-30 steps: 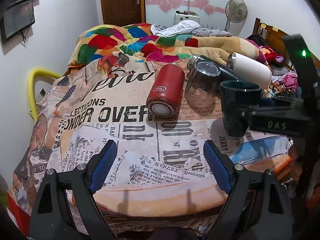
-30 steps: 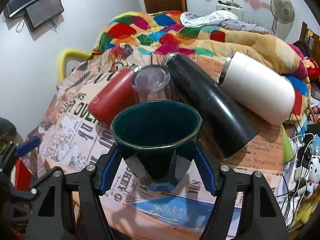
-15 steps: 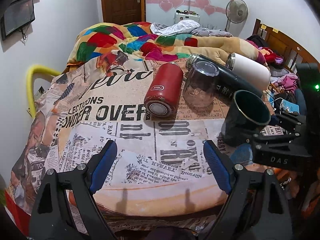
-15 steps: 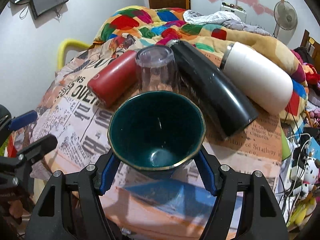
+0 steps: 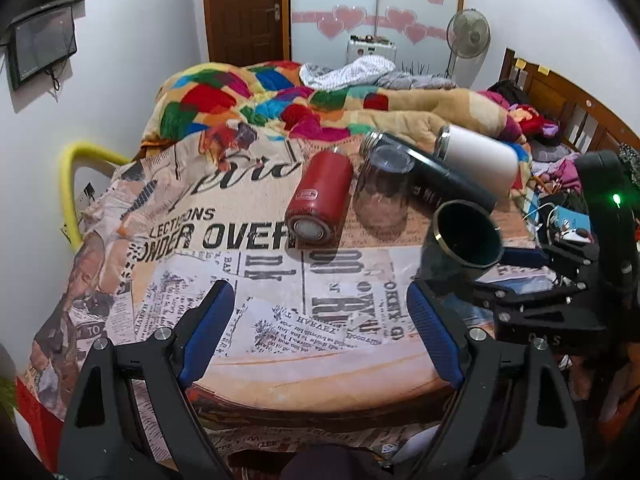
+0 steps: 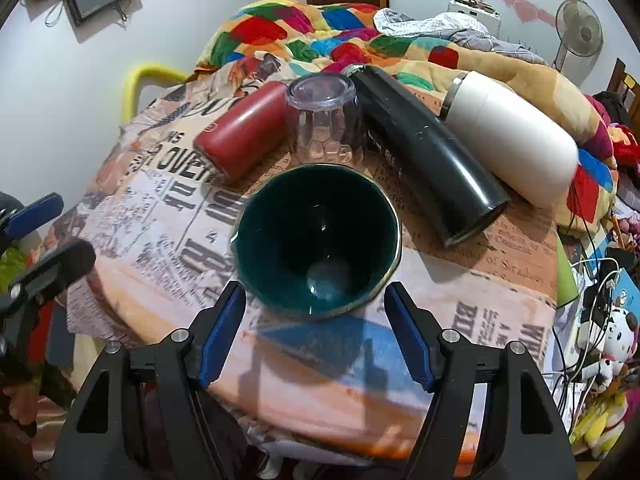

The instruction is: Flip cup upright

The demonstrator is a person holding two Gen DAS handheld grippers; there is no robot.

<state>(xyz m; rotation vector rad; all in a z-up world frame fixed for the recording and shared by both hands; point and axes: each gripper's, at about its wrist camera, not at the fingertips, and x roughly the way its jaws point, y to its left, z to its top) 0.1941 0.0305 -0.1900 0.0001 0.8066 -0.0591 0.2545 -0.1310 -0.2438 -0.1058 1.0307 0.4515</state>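
A dark green cup [image 6: 318, 240] with a gold rim sits mouth-up on the newsprint cloth, tilted a little toward me. It also shows in the left wrist view [image 5: 466, 234]. My right gripper [image 6: 316, 336] is open, its blue pads [image 6: 222, 332] set just behind the cup's base and apart from it. My left gripper [image 5: 320, 328] is open and empty above the front of the cloth, well left of the cup.
A red flask [image 6: 244, 136], a black flask [image 6: 424, 148] and a white flask [image 6: 512, 136] lie on their sides behind the cup. A clear glass [image 6: 324, 120] stands upside down between them. A colourful blanket [image 5: 256, 96] is beyond. Cables and toys [image 6: 600, 320] lie right.
My right gripper brought the cup down onto the cloth, let go and opened, backing off slightly. The left gripper has stayed put.
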